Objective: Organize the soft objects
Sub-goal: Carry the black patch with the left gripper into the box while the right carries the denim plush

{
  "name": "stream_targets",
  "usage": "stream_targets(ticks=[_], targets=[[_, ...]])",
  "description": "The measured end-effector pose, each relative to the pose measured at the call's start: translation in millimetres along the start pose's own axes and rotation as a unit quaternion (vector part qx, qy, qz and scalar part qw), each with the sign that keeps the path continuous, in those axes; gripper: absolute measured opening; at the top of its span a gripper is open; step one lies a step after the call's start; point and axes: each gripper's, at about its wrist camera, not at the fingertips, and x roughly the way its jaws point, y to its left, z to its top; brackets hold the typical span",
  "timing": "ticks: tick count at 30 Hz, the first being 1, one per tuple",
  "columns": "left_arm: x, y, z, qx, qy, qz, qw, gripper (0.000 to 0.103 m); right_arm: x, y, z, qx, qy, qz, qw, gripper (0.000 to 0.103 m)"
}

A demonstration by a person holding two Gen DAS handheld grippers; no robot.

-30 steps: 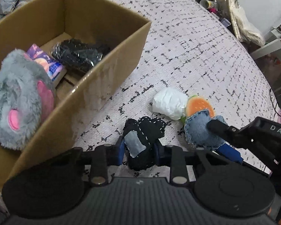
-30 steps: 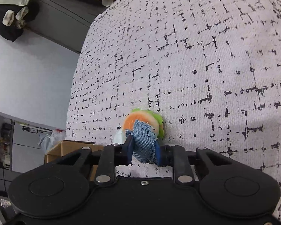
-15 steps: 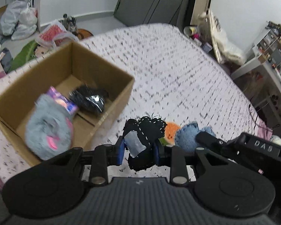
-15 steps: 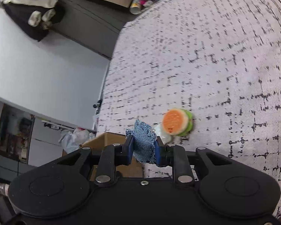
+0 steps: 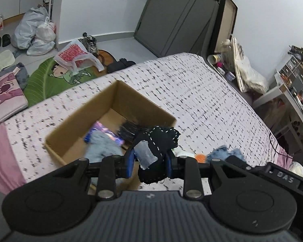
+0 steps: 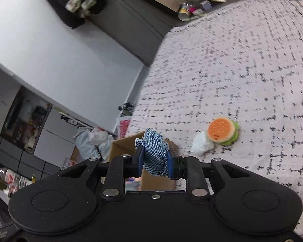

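My left gripper [image 5: 149,162] is clamped on a black stitched pouch [image 5: 156,153] with a grey patch, the blue fingers [image 5: 129,164] pressing both its sides so that the pouch stands up between them, its white-stitched top rising above the fingertips and its lower end hanging below them. From this camera the pouch sits in front of the near right corner of an open cardboard box [image 5: 78,119] that rests on the bed [image 5: 202,100], a white spread flecked with black. Inside the box I can make out a grey plush toy [image 5: 102,147], a purple packet [image 5: 103,131] and a dark bundle [image 5: 129,131], all blurred. My right gripper [image 6: 154,162] is closed on a scrap of frayed denim [image 6: 154,155], which is pinched between its fingers [image 6: 139,159] and sticks up past them; in the left camera the same denim shows at the lower right, just above the other gripper's black body. Through the right camera the box corner lies directly behind the denim. On the bed to the right of it, clear of both grippers, a small plush hamburger [image 6: 222,131] lies touching a crumpled white bundle [image 6: 202,146]. Beyond the bed's edge I see plastic bags [image 5: 35,32] on the floor, a green leaf-shaped mat [image 5: 56,76] and a grey wardrobe [image 5: 177,16].
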Motion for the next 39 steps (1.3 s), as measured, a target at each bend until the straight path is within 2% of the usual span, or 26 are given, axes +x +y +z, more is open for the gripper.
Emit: stream_targets(ticks=[7,17,29,39], targets=[[-12.5,27.8,11.7,-0.015,-0.01,0.003,0.9998,0.03,-3.4,20.8,-9.4,-0.03,-0.004,0.028,0.999,0.023],[-15.2,57.9,28.8,-0.029,-0.018,0.002,0.9994,0.03,4.9,44.8,-22.3,-0.059,-0.013,0.044,0.997,0.023],[15.1,82.6,50.0,-0.04,0.003,-0.012,0.9991,0.031,27.7,57.9,-33.4,-0.083,-0.012,0.055,0.995,0.023],[48.2,75.2,58.2,-0.023,0.022,-0.033,0.999,0.033,51.9,64.7,-39.9,-0.099,0.006,0.045,0.994,0.023]])
